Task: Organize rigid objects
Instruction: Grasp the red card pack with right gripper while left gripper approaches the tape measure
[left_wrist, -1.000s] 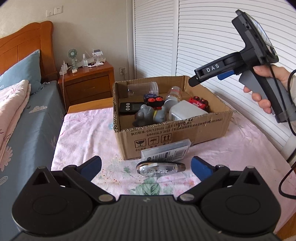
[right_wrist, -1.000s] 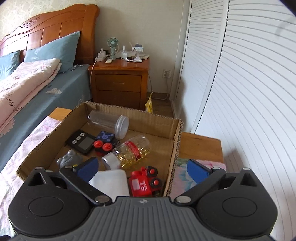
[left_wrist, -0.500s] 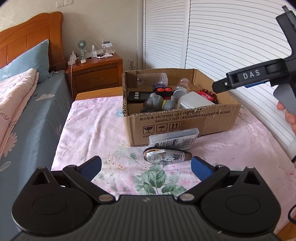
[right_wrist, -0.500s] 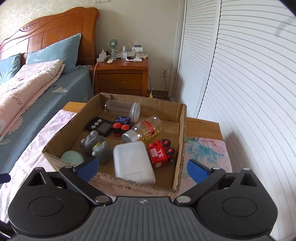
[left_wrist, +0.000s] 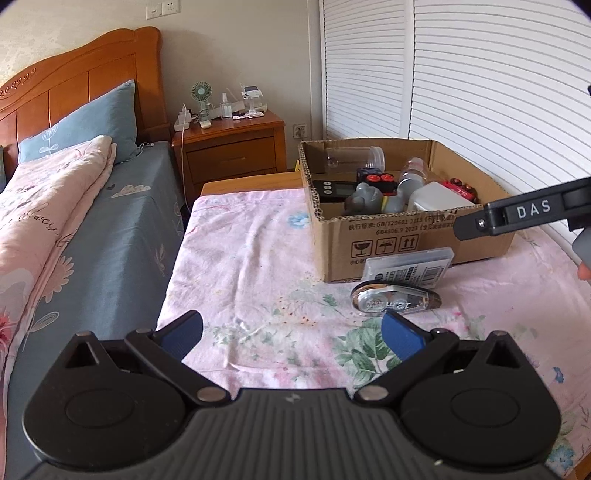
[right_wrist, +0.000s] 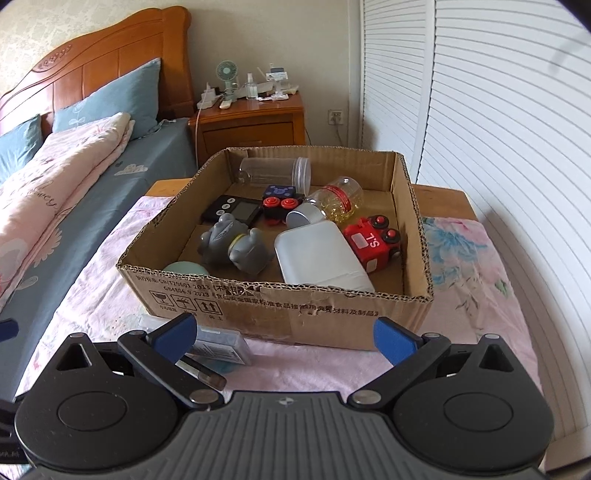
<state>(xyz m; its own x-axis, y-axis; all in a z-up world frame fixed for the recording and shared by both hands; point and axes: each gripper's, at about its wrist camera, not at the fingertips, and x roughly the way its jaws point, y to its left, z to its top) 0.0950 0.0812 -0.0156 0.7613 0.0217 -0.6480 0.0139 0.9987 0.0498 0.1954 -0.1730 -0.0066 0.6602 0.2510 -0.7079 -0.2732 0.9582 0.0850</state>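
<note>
Above the floral cloth (left_wrist: 258, 258), left tongs (left_wrist: 291, 332) spread wide, empty, right tongs (right_wrist: 284, 334) likewise

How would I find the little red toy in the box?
Look in the cardboard box on the pink flowered cloth. The red toy car lies near its right wall, beside the white container. It alone is red all over, with white "TS" lettering.

We hold the left hand-held gripper (left_wrist: 291, 332) low and level, its blue-padded fingers (left_wrist: 397, 334) spread wide and empty. Our right hand-held gripper (right_wrist: 284, 332) is likewise wide open, gripping nothing.
</note>
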